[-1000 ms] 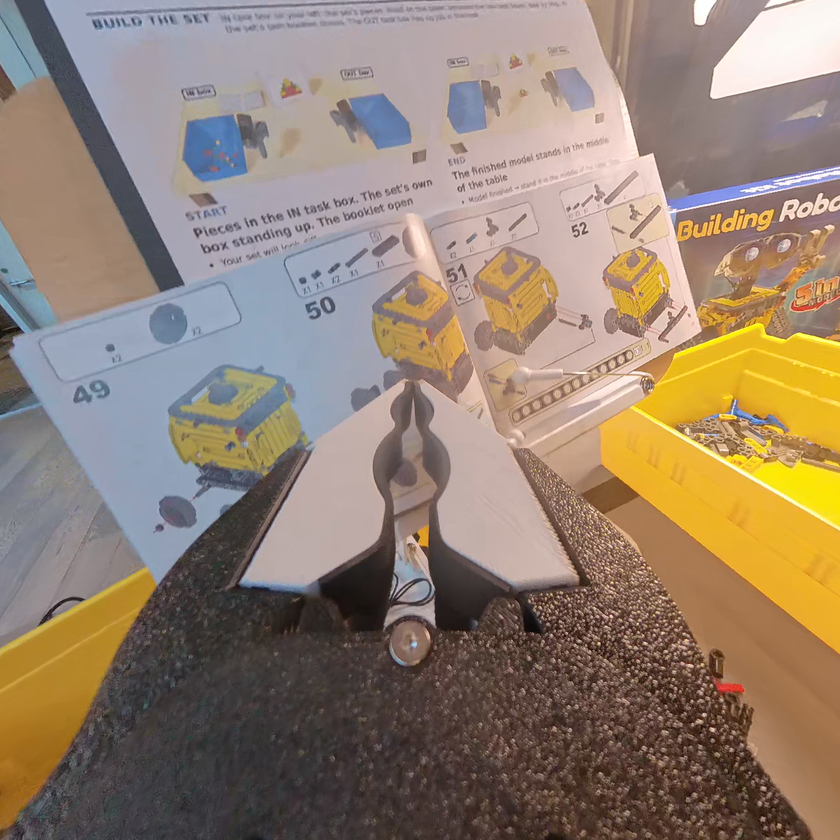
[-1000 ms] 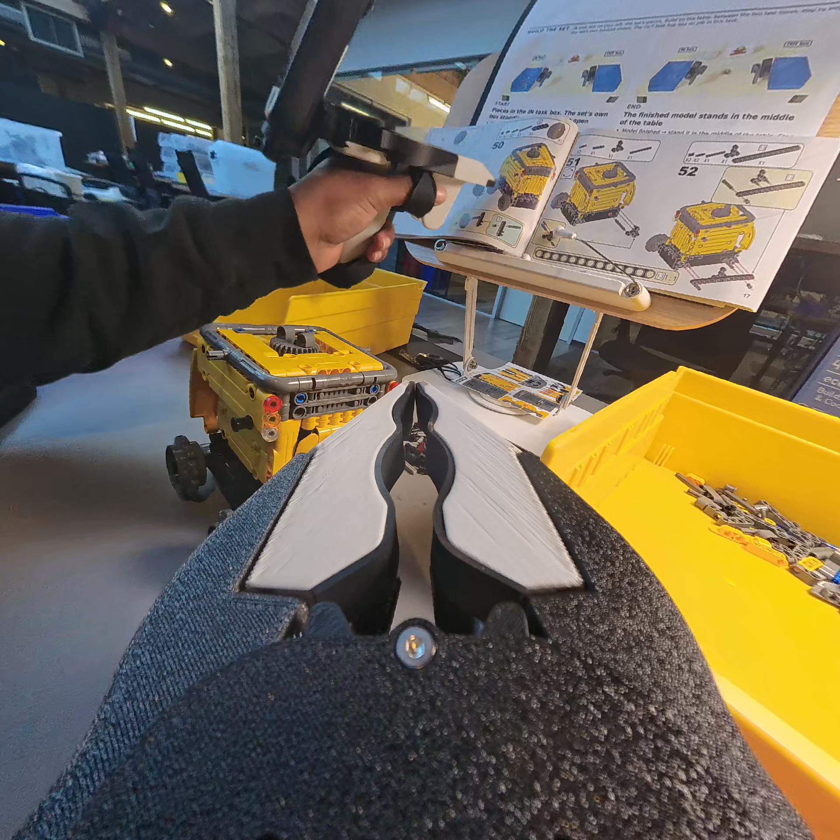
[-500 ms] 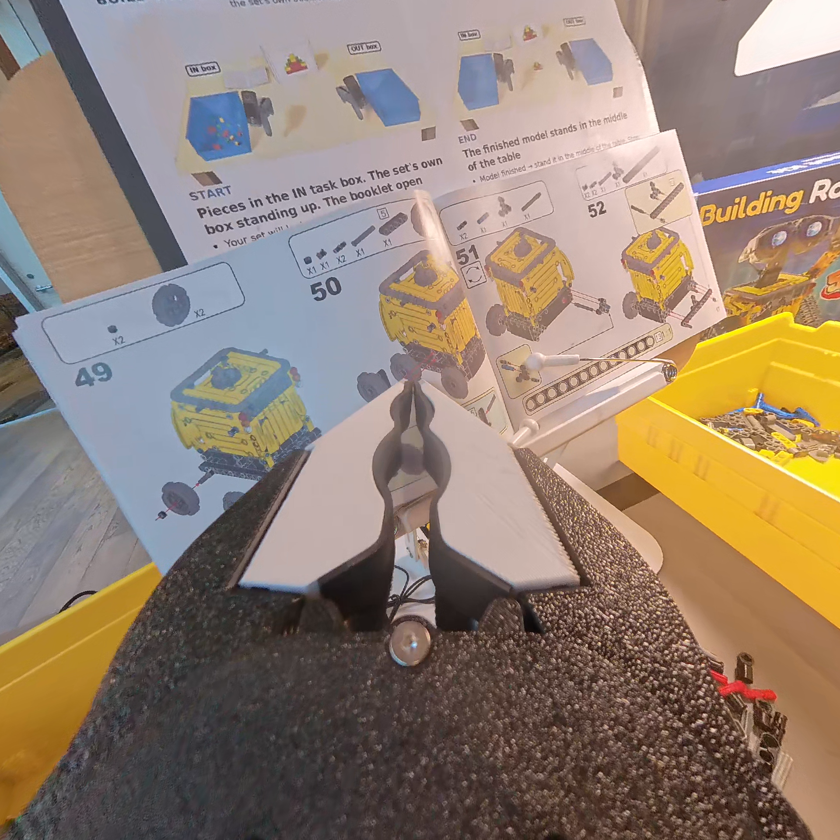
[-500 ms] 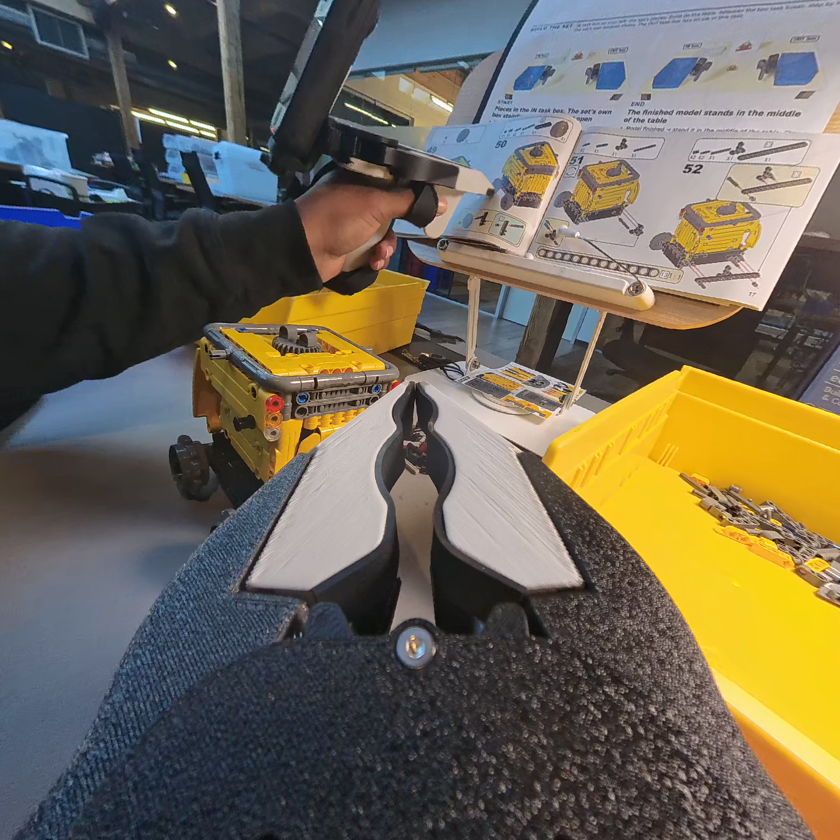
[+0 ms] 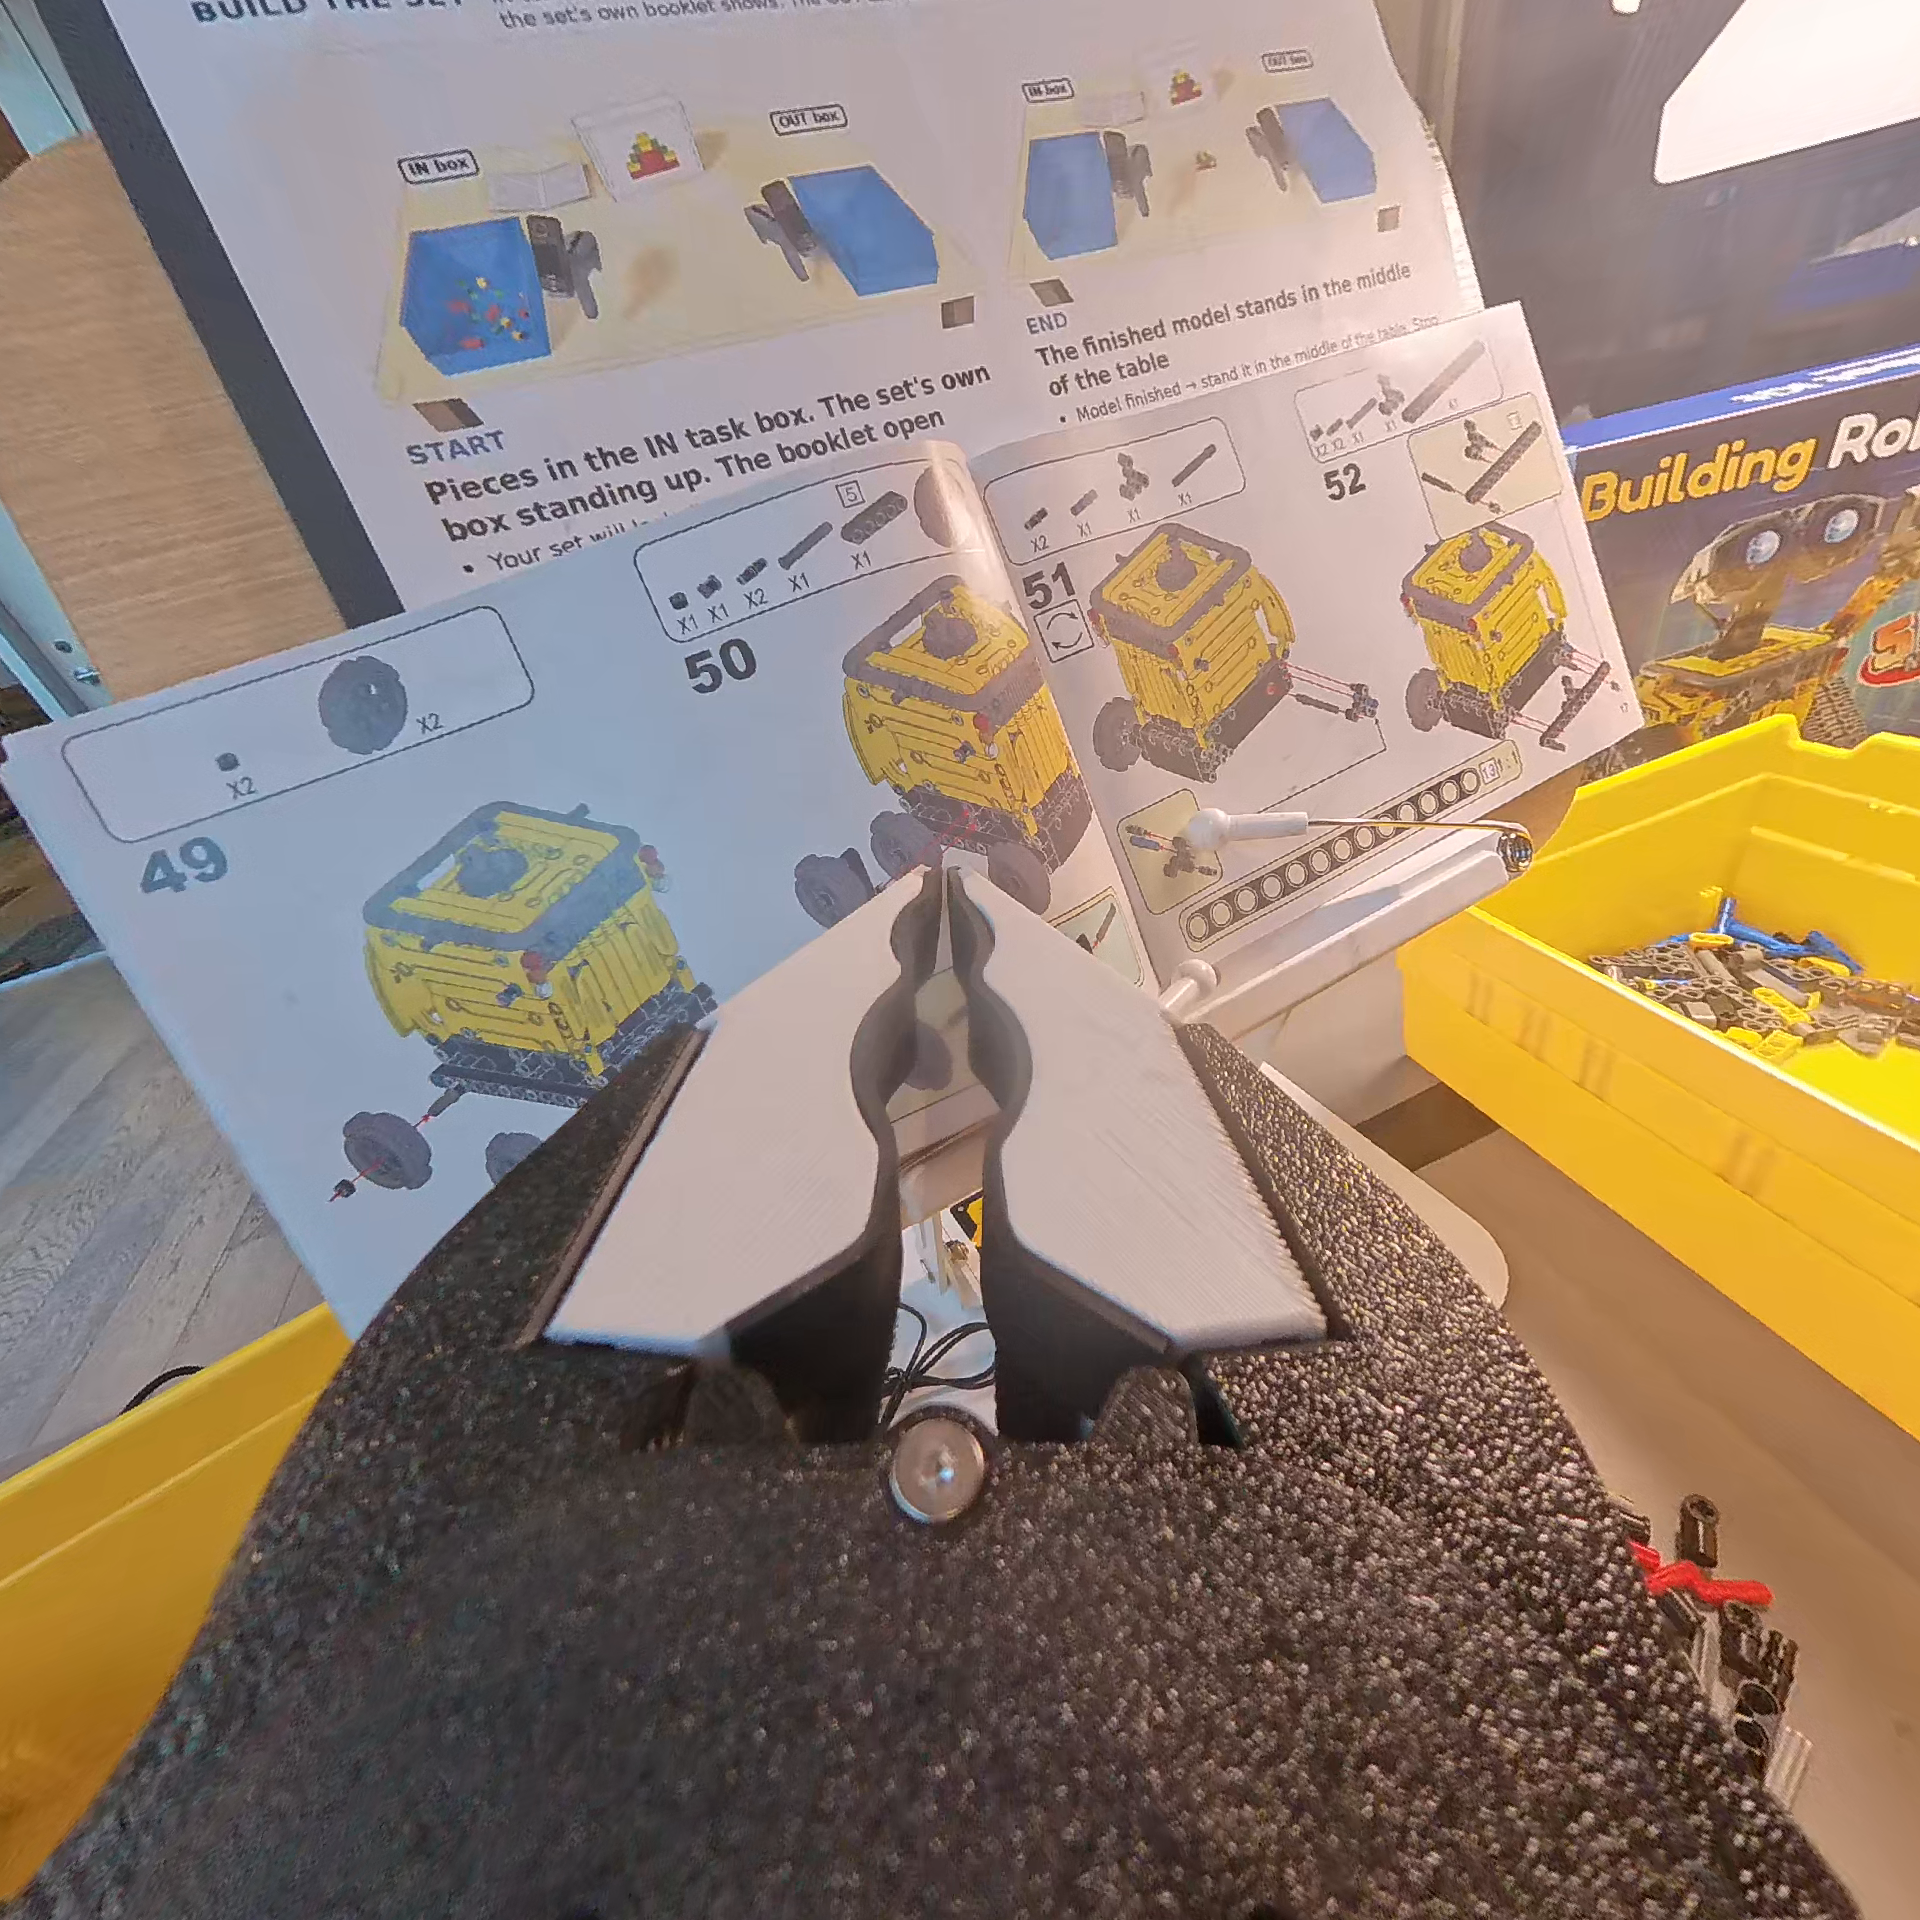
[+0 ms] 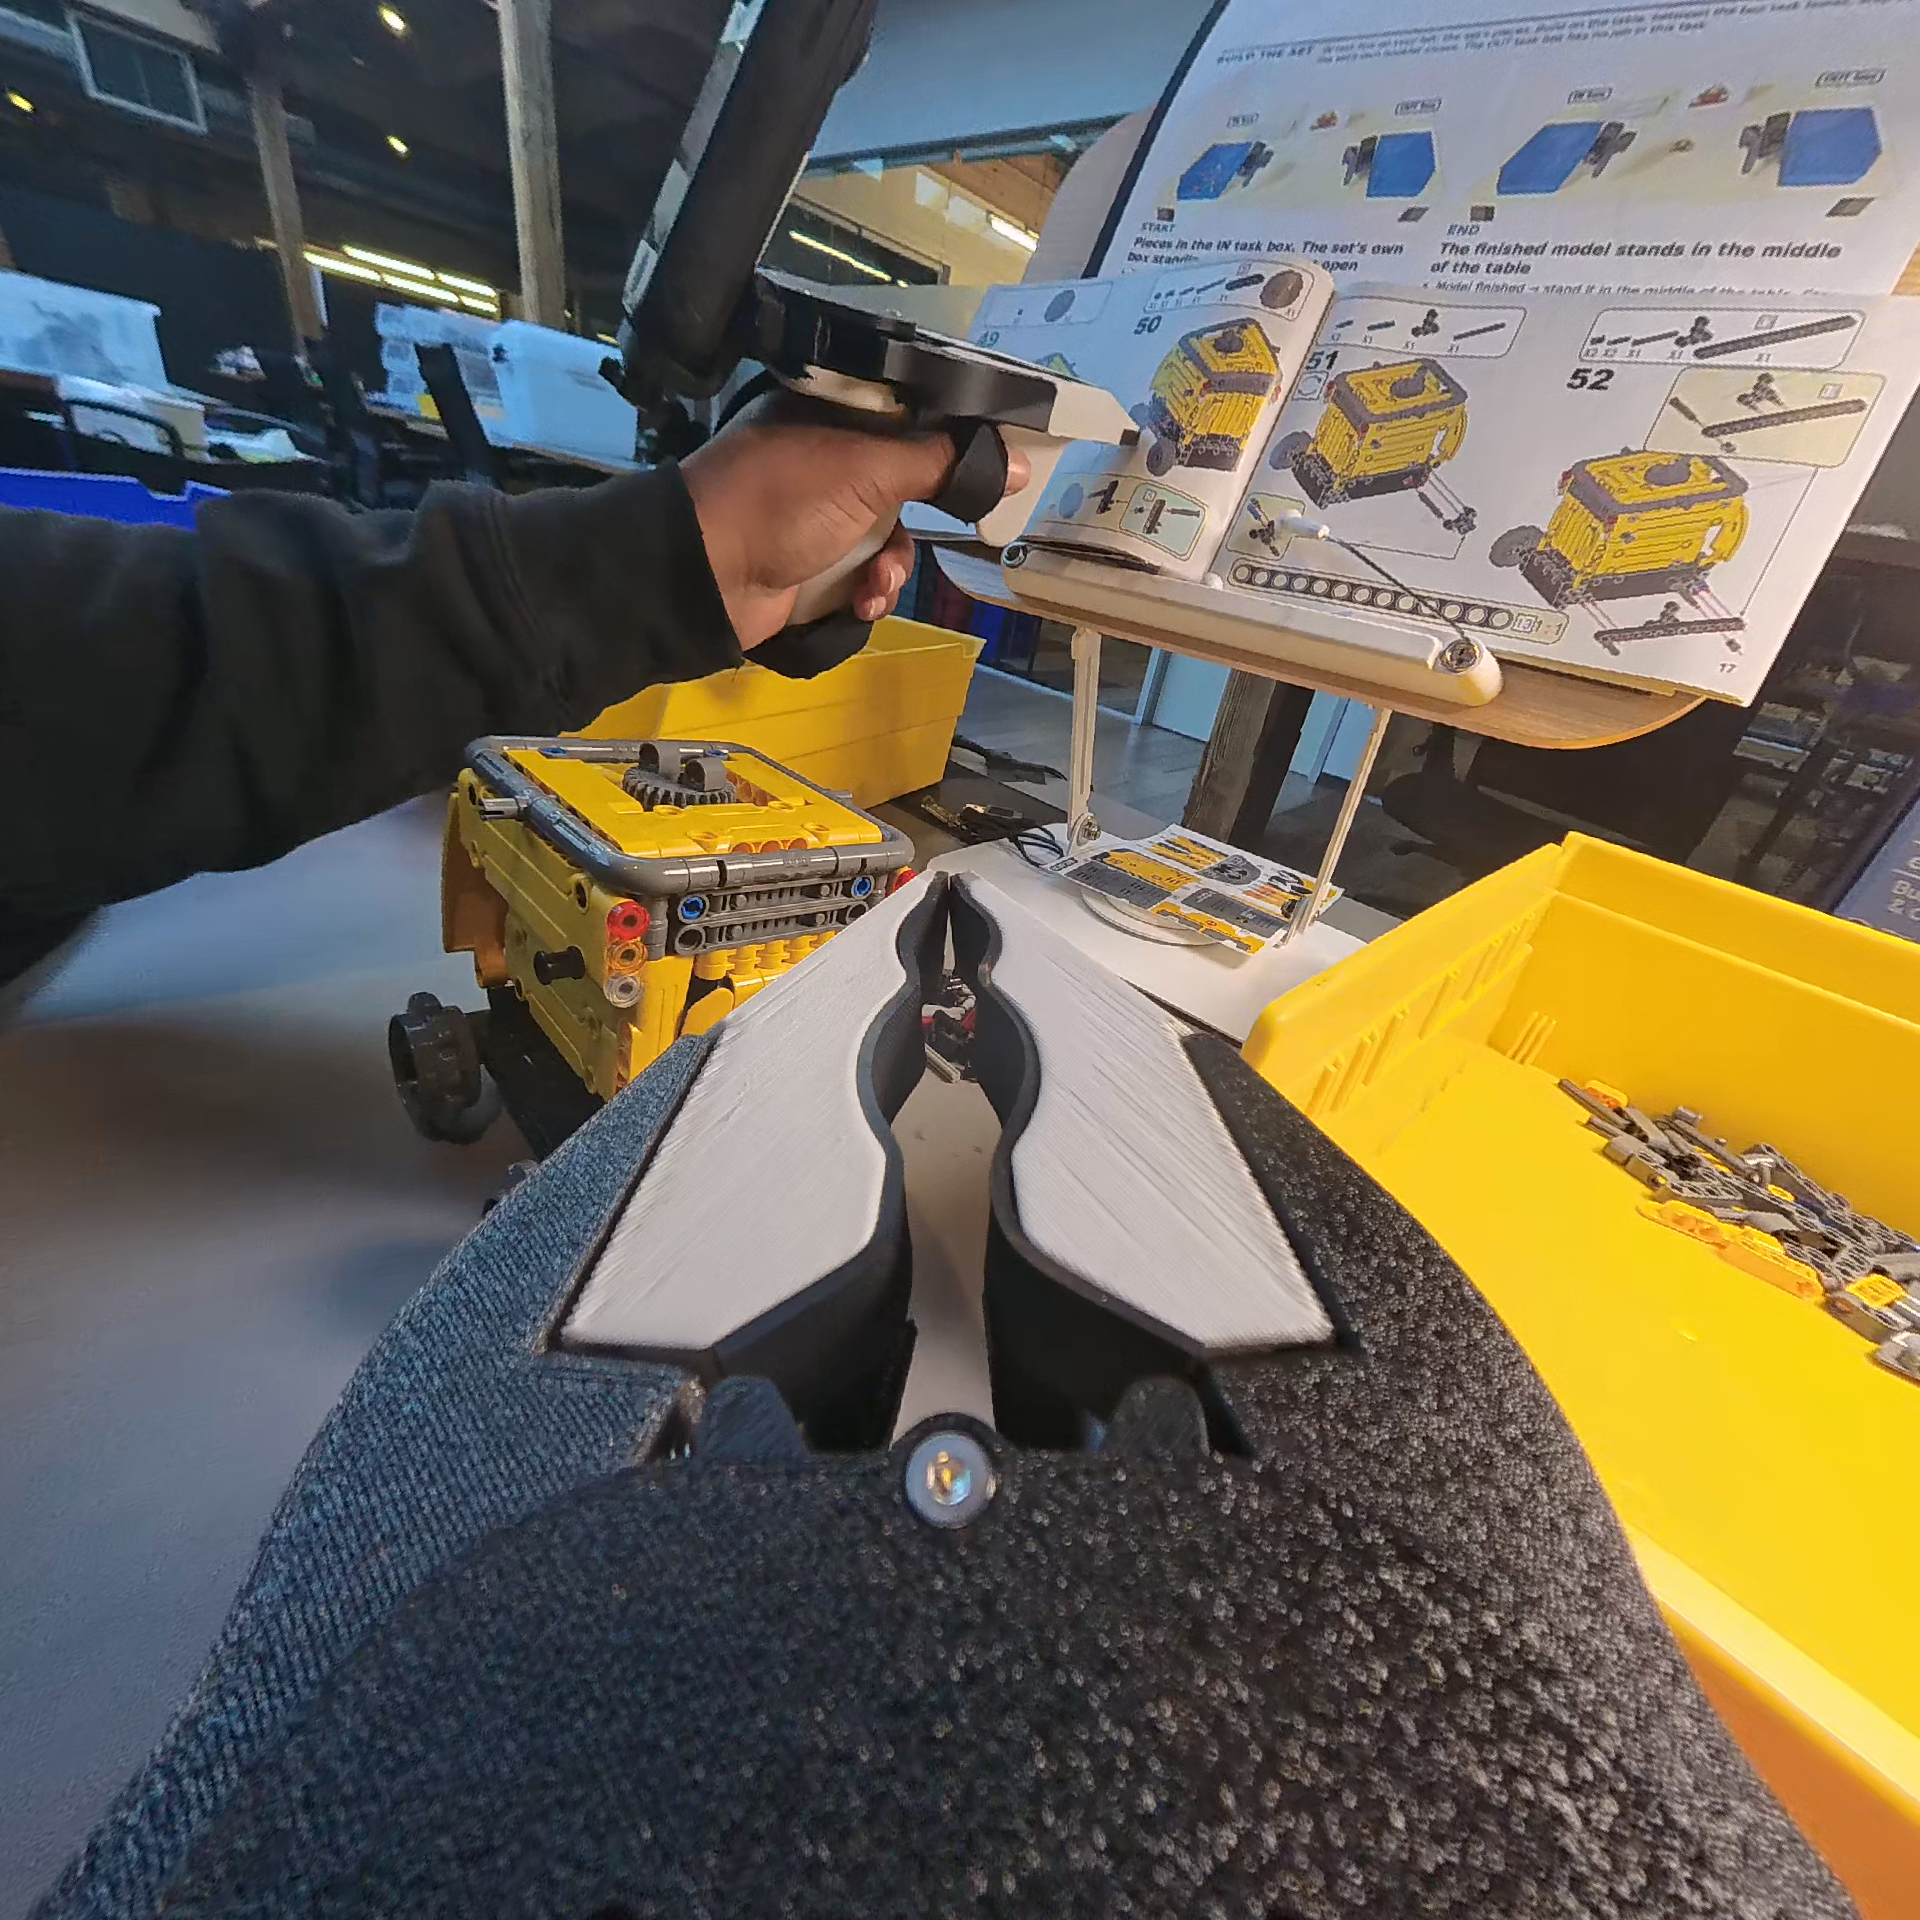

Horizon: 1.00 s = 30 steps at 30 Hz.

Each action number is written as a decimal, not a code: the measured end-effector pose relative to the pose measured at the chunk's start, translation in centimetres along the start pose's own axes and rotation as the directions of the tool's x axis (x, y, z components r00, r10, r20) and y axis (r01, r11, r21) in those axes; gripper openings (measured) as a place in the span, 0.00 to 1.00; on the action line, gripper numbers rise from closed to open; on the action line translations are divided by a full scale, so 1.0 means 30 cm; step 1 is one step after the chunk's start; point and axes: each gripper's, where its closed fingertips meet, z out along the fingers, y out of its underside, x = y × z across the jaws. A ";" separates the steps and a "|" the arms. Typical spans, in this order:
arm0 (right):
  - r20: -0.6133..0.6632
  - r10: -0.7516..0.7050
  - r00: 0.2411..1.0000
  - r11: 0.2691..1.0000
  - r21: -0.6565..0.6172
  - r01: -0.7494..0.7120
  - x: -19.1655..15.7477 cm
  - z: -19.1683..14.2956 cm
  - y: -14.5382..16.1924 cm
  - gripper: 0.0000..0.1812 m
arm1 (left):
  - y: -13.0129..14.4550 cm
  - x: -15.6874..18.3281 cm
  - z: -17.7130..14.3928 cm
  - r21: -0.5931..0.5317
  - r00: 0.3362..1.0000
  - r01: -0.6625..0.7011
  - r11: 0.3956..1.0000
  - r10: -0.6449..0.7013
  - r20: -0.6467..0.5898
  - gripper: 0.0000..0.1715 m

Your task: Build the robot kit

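1. Left claw (image 5: 943, 883): tips pressed together, nothing visibly gripped; raised in front of the open instruction booklet (image 5: 582, 831), tips near the left page's lower part. Whether they touch the page, can't tell
2. Right wrist view shows that same left claw (image 6: 1127, 426) held in a hand (image 6: 821, 520) with a dark sleeve, its tip at the booklet's left page
3. Booklet leans on a wooden stand (image 6: 1558, 707), page clip wire (image 5: 1382, 826) across the right page; printed sheet (image 5: 727, 260) behind it
4. Right claw (image 6: 948, 894): tips closed to a thin slit, holding nothing; low over the grey surface (image 6: 208, 1299), pointing between model and bin
5. Yellow brick model (image 6: 665, 883) with grey top frame and black wheel stands on the surface just left of the right claw's tips
6. Yellow bin (image 6: 1455, 1195) at the surface's right edge, loose grey and yellow pieces (image 6: 1766, 1216) inside
7. Second yellow bin (image 6: 831, 707) behind the model
8. Sticker sheet (image 6: 1195, 883) lies at the stand's foot
9. Blue set box (image 5: 1766, 540) stands behind the right bin
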 end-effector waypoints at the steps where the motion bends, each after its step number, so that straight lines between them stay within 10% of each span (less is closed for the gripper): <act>1: 0.000 0.000 1.000 1.000 0.000 0.000 0.000 0.000 0.000 0.00 | 0.001 -0.003 -0.004 0.003 1.000 0.000 1.000 0.000 0.004 0.00; 30: -0.028 0.024 0.999 1.000 0.000 -0.024 0.020 -0.002 0.003 0.02 | -0.021 -0.043 -0.072 0.053 0.997 0.073 0.996 -0.073 -0.007 0.00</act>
